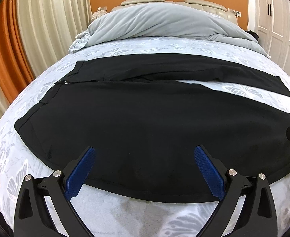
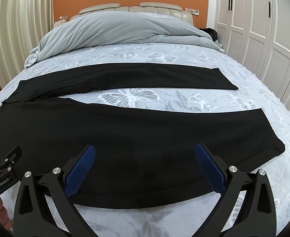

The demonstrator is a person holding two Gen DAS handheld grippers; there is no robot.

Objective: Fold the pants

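Risk lies in the grab: black pants (image 2: 125, 134) lie flat across the bed (image 2: 164, 55), legs splayed apart. Left tongs (image 1: 144, 154) and right tongs (image 2: 145, 153) both gape over the near leg's edge; pinching only one layer, or bedsheet too, would skew the fold.

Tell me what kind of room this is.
Most likely a bedroom: a bed with a padded headboard, a bunched grey duvet, and white wardrobe doors alongside. Black pants lie spread on it.
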